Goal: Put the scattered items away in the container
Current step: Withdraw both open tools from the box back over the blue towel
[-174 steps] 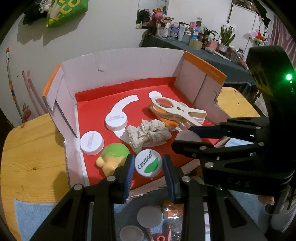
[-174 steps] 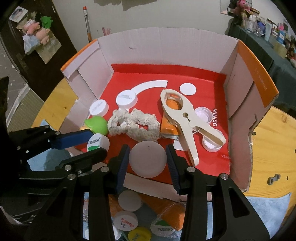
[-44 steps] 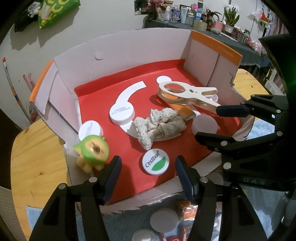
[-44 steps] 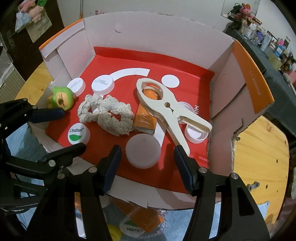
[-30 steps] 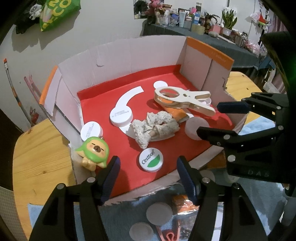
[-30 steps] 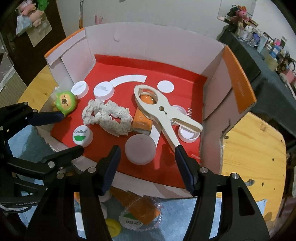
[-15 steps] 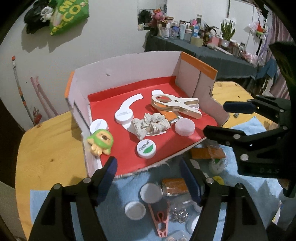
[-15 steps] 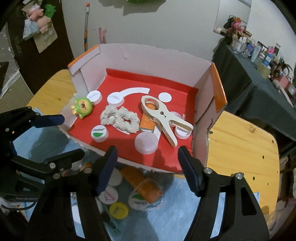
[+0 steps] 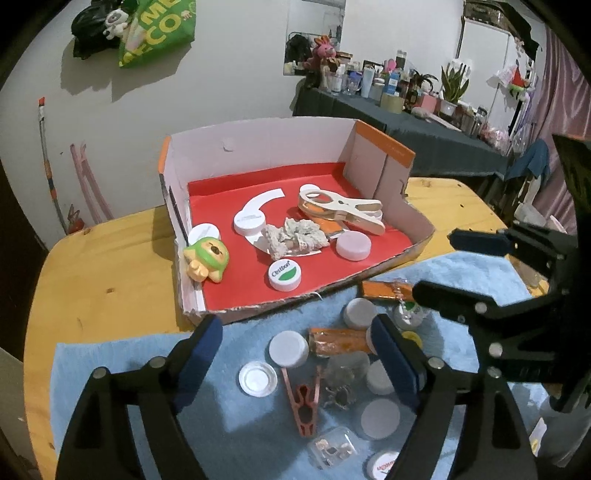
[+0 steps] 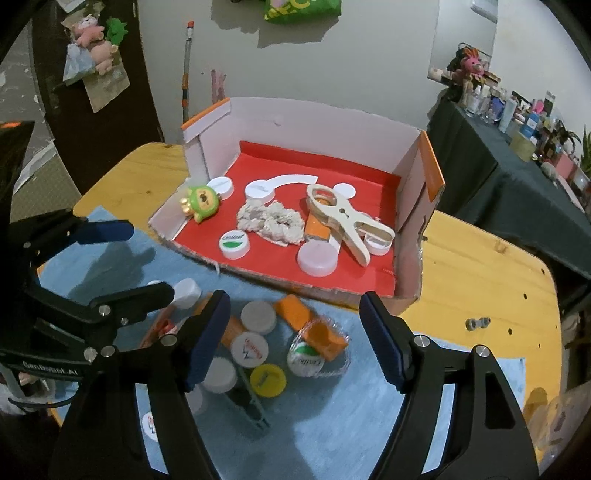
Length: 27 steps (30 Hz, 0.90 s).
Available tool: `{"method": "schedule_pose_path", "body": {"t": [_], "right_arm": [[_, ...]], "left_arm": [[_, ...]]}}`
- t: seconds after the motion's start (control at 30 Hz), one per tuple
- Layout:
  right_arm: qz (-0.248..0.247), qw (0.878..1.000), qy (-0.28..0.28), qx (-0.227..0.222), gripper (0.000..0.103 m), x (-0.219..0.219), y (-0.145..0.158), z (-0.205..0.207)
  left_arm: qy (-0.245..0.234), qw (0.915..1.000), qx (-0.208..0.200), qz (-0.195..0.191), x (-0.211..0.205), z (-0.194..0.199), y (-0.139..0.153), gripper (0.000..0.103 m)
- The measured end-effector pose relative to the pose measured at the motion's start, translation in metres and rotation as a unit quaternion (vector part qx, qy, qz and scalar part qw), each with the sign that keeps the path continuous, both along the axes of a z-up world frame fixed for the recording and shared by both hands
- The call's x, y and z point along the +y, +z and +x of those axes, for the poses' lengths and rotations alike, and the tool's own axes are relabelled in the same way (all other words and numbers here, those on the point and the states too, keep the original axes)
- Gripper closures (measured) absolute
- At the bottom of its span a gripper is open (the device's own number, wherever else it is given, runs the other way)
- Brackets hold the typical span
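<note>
Both grippers: black plastic frames w/ silver screws, blue ribbed fingers (image 9: 201,349); white "GenRobot.AI" lettering.

A round white plastic cap with a green leaf mark (image 9: 284,275), lying near the front edge of the red-floored cardboard box (image 9: 258,147), reads "Cestbon". A second white cap with the same green mark (image 10: 305,359), on the blue cloth (image 10: 332,413) in front of the box, carries the same kind of script, too curved to read with certainty. A white cap with red lettering (image 10: 249,349) lies just left of it; its word cannot be made out. The green bag hanging on the far wall (image 9: 157,29) shows large white letters "ECO" with partial letters above. The black frame of the left hand-held gripper (image 10: 50,365) bears small pale lettering that looks like "GenRobot.AI".
</note>
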State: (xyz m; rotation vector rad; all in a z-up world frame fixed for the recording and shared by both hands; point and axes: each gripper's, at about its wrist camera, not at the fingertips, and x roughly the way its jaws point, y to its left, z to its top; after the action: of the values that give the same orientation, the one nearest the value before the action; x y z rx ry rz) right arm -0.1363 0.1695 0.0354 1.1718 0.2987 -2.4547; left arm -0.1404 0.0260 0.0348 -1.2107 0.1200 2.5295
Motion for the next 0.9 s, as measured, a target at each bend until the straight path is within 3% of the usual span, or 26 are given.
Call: {"method": "schedule_pose_path", "body": {"t": [0.37, 0.6, 0.9], "right_arm": [[-0.014, 1.0, 0.002, -0.007, 0.027, 0.001, -0.019, 0.027], [-0.013, 1.0, -0.001, -0.012, 0.026, 0.004, -0.032, 0.043], [0.001, 1.0, 0.008, -0.025, 0.025, -0.001, -0.058, 0.054]], "left_arm": [[0.009, 0.9998, 0.0, 0.019, -0.007, 0.027, -0.013, 0.008], [0.008, 0.999, -0.011, 0.042, -0.016, 0.044, -0.026, 0.007], [-0.003, 0.9988, -0.027, 0.039, -0.019, 0.061, -0.046, 0.007]]}}
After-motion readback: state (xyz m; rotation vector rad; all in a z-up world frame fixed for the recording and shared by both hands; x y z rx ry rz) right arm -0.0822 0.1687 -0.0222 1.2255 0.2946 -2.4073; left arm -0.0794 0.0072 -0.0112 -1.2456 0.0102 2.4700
